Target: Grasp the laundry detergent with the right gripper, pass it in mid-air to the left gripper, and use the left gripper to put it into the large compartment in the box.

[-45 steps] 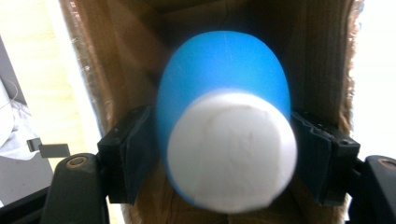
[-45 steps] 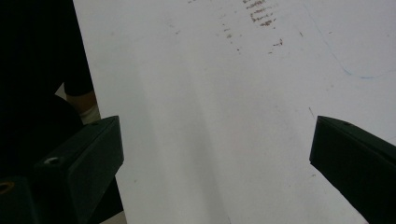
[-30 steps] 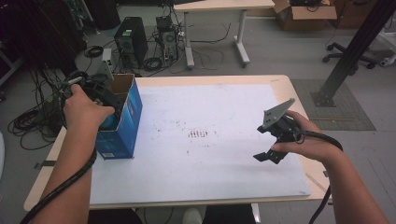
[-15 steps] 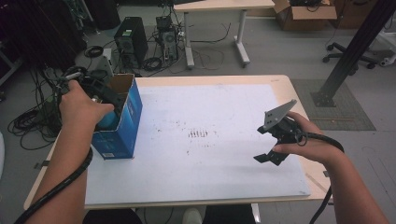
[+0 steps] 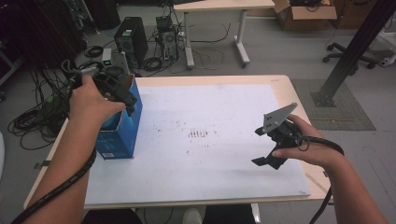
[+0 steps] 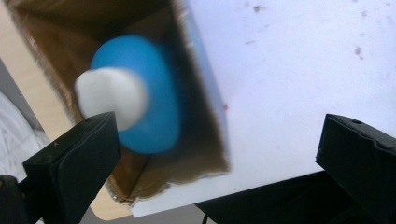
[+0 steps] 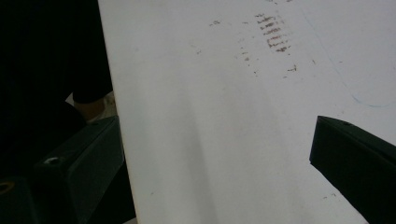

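The left gripper [image 5: 122,94] hangs over the open top of the blue box [image 5: 122,133] at the table's left edge, and its 2 jaws have just been opening: they now stand wide apart with nothing between them. In the left gripper view a blue object with a white end [image 6: 135,105] lies inside the box, seemingly just dropped in. The picture is blurred, so its exact shape cannot be told, but its long axis appears to run toward the camera, white end uppermost, blue body pointing down into the cardboard. The step in hand looks like the release and retreat; to do it well, the person should lift the left gripper straight up, keeping the spread jaws off the box's rim so the box does not tip or slide. The right gripper [image 5: 270,148] hovers over the white mat [image 5: 215,112], its jaws wide and empty.
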`<state>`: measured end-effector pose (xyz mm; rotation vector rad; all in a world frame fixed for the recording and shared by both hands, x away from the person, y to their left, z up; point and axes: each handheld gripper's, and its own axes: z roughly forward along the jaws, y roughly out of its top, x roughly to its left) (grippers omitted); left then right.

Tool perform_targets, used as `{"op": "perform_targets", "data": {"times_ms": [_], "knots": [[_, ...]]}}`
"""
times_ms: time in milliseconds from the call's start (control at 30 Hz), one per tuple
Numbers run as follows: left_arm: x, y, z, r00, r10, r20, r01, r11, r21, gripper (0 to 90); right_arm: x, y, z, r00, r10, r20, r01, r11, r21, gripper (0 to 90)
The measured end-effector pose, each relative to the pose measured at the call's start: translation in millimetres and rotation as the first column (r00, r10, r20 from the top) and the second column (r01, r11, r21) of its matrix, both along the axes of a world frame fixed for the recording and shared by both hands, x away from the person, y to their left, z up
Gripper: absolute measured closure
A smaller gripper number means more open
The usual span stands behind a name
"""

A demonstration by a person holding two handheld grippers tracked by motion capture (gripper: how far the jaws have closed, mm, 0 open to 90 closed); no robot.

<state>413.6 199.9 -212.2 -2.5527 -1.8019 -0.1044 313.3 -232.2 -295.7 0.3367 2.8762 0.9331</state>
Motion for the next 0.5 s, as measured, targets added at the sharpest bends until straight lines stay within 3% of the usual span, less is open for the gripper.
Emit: {"op": "perform_targets", "data": {"times_ms": [133,233,333,367,467,500], "knots": [[-4.2,-28.8,8.7,0.9950,-0.100,0.006,0.100,0.9949,0.007,0.2,-1.9,2.5,1.3,0.9999,0.012,0.000,-0.012,1.000,0.000,2.7],[-8.1,-53.5,12.8,0.9832,-0.182,-0.002,0.182,0.9832,0.011,0.2,-1.7,3.2,1.8,0.9999,0.017,0.001,-0.017,1.000,-0.001,2.7],[-12.1,-76.2,17.6,0.9655,-0.260,-0.004,0.260,0.9654,0.019,0.2,-1.2,3.8,2.2,0.9999,0.014,-0.003,-0.014,1.000,-0.003,2.6],[-13.3,-82.8,18.9,0.9582,-0.286,-0.005,0.286,0.9580,0.023,0.2,-1.1,4.2,2.4,0.9998,0.019,-0.001,-0.019,1.000,-0.005,2.7],[-18.3,-102.0,21.8,0.9212,-0.389,-0.009,0.389,0.9201,0.044,0.2,-2.1,5.6,3.5,0.9997,0.023,-0.003,-0.023,1.000,-0.010,2.7],[-20.9,-108.9,22.9,0.9012,-0.433,-0.017,0.433,0.8999,0.048,0.2,-2.1,6.0,4.0,0.9996,0.027,-0.001,-0.027,1.000,-0.013,2.6]]}}
